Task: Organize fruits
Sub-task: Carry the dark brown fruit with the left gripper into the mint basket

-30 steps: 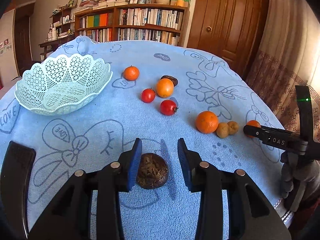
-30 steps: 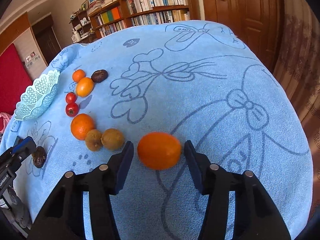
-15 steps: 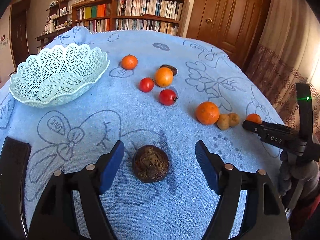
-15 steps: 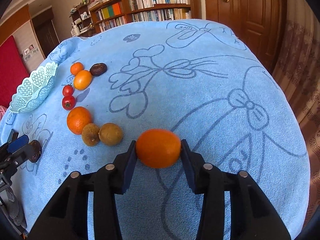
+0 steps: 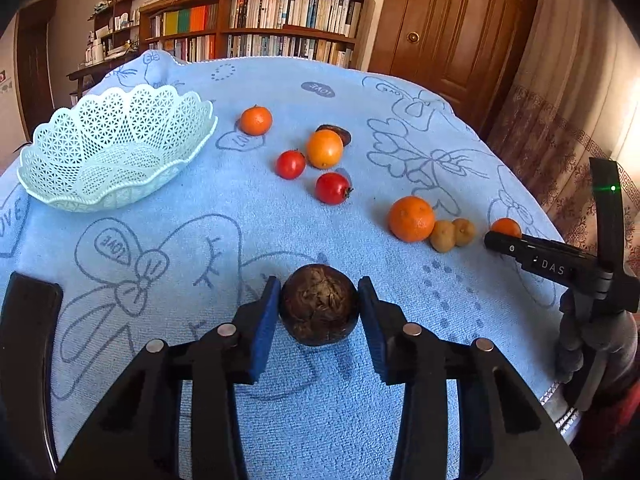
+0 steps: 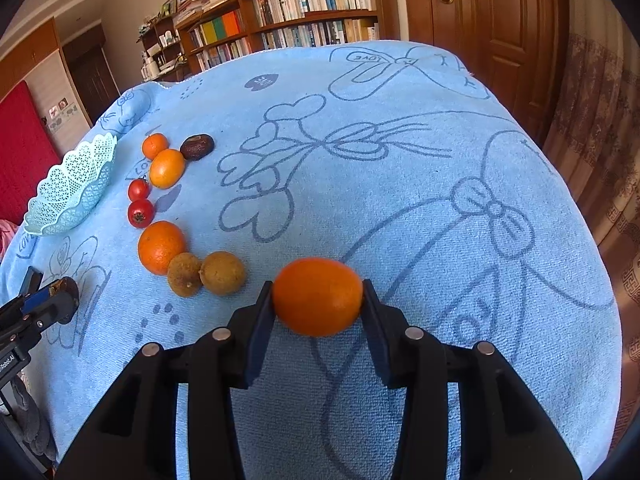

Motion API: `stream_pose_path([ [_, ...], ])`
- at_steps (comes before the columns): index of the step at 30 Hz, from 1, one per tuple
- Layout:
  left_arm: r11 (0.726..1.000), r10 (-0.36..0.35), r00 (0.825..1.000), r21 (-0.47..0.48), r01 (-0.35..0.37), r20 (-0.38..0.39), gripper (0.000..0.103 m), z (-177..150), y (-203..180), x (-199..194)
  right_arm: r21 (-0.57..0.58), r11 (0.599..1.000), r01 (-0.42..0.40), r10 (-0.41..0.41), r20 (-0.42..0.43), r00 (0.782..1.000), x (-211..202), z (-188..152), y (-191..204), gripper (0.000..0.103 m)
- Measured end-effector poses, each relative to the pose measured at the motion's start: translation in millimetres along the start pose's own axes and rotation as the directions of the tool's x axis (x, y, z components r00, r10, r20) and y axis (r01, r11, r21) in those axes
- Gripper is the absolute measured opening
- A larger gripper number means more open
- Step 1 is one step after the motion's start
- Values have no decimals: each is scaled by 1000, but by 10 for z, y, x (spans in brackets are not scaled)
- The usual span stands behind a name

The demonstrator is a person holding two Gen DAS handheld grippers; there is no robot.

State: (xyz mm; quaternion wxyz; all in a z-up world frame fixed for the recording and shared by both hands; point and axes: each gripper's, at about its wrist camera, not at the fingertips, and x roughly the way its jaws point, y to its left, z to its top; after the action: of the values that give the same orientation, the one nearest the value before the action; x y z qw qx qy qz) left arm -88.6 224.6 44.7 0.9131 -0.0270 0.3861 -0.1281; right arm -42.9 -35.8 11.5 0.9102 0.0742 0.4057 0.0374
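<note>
A: Gripping is happening on both sides now. The left gripper (image 5: 319, 306) is clenched on the dark wrinkled fruit (image 5: 319, 305), its blue pads (image 5: 267, 316) pressing on both flanks, low over the surface (image 5: 280, 88).

B: And the right gripper (image 6: 318, 300) is clamping the small orange fruit (image 6: 318, 297) across its long ends (whether it is touching the blue cloth underneath, I cannot tell).

A: The basket (image 5: 116, 148) is sitting empty at the far left, well apart from both grippers. The other fruits are lying loose between: two tomatoes (image 5: 332, 188), a big orange (image 5: 411, 219), two small brown fruits (image 5: 453, 234).

B: I am judging that the carrying is the risky part. The orange fruit is smooth and held only at its tips, so it is likely to slip out if the squeeze is loosening.

A: The dark fruit is looking soft, so too much pressure is maybe crushing it. Also both grippers are heading to one basket, so they are risking a collision, or knocking the light basket aside.
</note>
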Motion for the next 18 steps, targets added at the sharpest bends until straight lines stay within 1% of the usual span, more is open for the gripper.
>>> stream_pose_path([
  [4, 998, 68, 995, 4, -69, 70, 41, 151, 92, -117, 17, 1000, -8, 8, 18, 1000, -55, 7, -5, 43],
  [6, 996, 84, 993, -24, -82, 87, 41, 254, 206, -146, 15, 1000, -11, 11, 24, 1000, -76, 5, 11, 43],
  [10, 988, 142, 983, -84, -133, 119, 41, 433, 482, -188, 19, 1000, -15, 15, 29, 999, -99, -1, 37, 43],
  [15, 969, 221, 962, -147, -199, 157, 41, 634, 798, -220, 30, 999, -19, 18, 36, 999, -123, -1, 38, 43],
  [18, 958, 259, 951, -170, -231, 166, 41, 735, 954, -195, 36, 999, -18, 17, 38, 999, -128, -11, 32, 43],
])
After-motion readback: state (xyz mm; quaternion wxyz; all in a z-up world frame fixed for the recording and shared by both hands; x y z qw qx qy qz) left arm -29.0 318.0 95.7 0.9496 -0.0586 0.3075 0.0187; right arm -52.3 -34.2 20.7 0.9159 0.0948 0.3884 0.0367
